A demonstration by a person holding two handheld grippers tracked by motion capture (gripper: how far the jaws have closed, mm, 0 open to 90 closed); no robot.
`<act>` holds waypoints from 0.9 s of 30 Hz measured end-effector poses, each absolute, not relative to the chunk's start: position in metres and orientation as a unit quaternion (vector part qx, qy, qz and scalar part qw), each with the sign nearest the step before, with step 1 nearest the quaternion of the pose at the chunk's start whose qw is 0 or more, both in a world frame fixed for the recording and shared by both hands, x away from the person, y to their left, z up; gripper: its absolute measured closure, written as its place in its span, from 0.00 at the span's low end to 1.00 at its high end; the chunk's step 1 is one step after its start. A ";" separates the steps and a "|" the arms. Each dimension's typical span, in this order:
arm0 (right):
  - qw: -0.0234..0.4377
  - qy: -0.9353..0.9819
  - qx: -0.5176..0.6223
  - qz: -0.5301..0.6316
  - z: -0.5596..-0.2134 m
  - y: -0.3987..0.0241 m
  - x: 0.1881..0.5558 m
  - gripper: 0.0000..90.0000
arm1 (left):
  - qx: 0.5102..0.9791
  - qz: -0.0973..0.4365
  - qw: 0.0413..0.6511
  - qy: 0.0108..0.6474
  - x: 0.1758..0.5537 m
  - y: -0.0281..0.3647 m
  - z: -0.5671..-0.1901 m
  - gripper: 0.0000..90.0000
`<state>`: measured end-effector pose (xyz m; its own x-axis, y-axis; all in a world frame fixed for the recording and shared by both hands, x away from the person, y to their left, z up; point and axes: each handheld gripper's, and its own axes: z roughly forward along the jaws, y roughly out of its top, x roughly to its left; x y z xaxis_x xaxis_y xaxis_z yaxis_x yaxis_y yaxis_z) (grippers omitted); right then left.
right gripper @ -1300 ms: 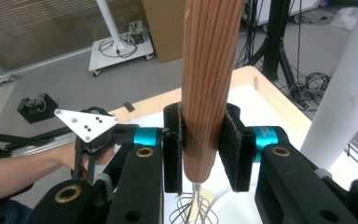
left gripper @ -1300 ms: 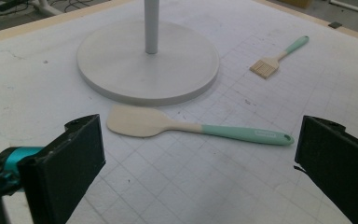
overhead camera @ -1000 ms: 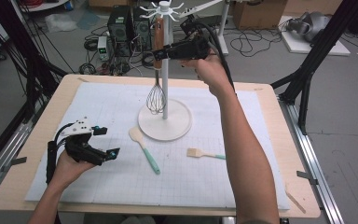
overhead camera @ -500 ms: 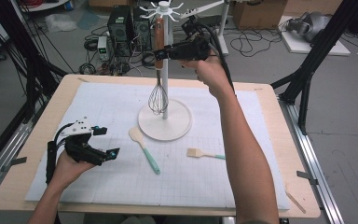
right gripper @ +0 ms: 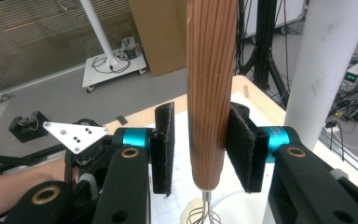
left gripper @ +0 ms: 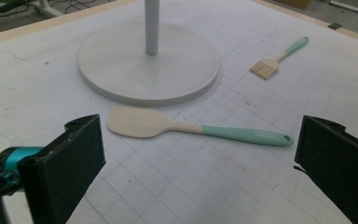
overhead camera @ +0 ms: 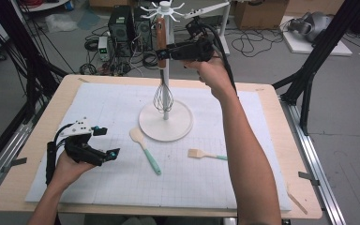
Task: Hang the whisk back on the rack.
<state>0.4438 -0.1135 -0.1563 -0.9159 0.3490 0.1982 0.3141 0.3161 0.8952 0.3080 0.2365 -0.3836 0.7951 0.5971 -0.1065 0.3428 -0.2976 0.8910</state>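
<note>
A whisk with a wooden handle [overhead camera: 161, 33] hangs from the top of a white hook stand [overhead camera: 166, 123], its wire head [overhead camera: 162, 97] beside the pole. My right gripper [overhead camera: 161, 52] is raised level at the handle [right gripper: 209, 93]. Its jaws have just been opening, with the handle still between the pads [right gripper: 164, 149] and a gap showing on one side. My left gripper [overhead camera: 108, 142] rests open on the mat at the front left, aimed at a cream spatula with a teal handle [left gripper: 168, 125] that lies apart from it.
A small pastry brush [overhead camera: 206, 154] with a teal handle lies on the white grid mat [overhead camera: 262, 140], right of the spatula [overhead camera: 145, 150]. The stand's round base [left gripper: 149, 70] sits mid-table. Black frame posts and cables stand beyond the table's edges.
</note>
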 end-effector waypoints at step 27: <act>0.038 0.788 0.210 0.578 -0.152 -0.154 0.426 0.81 | 0.792 0.127 0.520 0.295 0.310 0.243 -0.381 0.02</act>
